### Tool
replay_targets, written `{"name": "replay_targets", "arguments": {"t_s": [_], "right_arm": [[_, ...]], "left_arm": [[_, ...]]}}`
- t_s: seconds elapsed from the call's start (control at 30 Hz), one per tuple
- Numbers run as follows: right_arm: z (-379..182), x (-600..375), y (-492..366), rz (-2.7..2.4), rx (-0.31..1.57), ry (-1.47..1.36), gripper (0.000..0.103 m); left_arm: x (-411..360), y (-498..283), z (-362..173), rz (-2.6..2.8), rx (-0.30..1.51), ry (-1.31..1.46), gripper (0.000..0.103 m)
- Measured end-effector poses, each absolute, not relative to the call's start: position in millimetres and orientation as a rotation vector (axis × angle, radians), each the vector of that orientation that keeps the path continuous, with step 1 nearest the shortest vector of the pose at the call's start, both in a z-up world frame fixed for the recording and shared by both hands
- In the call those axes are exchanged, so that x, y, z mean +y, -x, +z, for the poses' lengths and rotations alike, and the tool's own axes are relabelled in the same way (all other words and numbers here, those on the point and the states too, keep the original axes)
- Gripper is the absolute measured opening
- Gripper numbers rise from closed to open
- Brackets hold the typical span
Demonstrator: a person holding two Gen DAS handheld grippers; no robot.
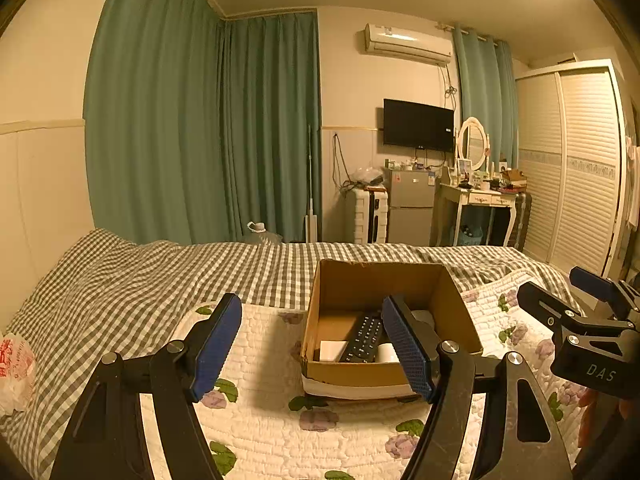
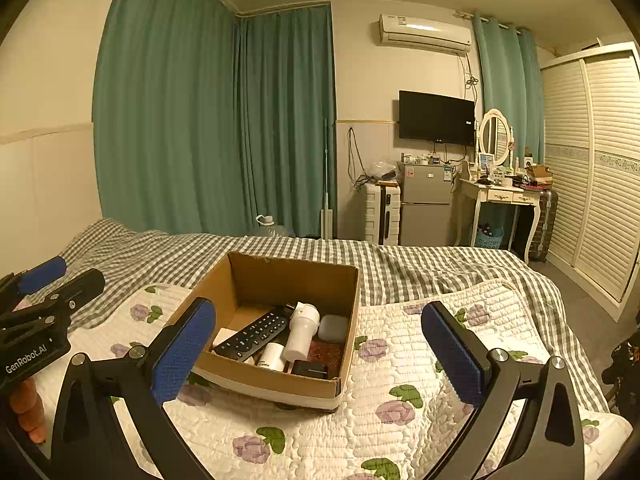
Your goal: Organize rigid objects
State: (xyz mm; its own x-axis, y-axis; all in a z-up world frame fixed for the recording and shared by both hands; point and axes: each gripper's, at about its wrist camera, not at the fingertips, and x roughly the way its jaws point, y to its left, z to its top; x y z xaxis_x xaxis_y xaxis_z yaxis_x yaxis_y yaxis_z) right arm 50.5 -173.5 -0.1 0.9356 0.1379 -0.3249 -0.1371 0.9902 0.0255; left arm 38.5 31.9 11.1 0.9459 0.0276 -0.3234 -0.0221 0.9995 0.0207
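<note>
An open cardboard box (image 2: 328, 280) sits on a floral quilt (image 2: 400, 360) on the bed; it also shows in the left wrist view (image 1: 340, 280). Inside lie a black remote (image 2: 256, 334), a white bottle (image 2: 302, 330), a white case (image 2: 333, 328), a small white tube (image 2: 272, 356) and a small black box (image 2: 310, 368). The remote shows in the left wrist view (image 1: 362, 338). My left gripper (image 1: 316, 348) is open and empty, in front of the box. My right gripper (image 2: 320, 356) is open and empty, straddling the box's near side.
A checked sheet (image 1: 160, 272) covers the bed. A red-printed plastic bag (image 1: 16, 364) lies at the left edge. Beyond the bed stand a suitcase (image 2: 382, 212), a small fridge (image 2: 426, 204), a dressing table (image 2: 500, 200) and a wardrobe (image 2: 592, 160).
</note>
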Motion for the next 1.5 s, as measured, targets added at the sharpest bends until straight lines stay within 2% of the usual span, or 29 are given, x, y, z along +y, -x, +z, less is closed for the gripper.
{"name": "replay_targets", "arguments": {"t_s": [1.5], "right_arm": [[-4.7, -173.7, -53.1, 0.121, 0.362, -0.007, 0.103]], "left_arm": [[33.2, -39.2, 3.7, 0.030, 0.338, -0.023, 0.076]]}}
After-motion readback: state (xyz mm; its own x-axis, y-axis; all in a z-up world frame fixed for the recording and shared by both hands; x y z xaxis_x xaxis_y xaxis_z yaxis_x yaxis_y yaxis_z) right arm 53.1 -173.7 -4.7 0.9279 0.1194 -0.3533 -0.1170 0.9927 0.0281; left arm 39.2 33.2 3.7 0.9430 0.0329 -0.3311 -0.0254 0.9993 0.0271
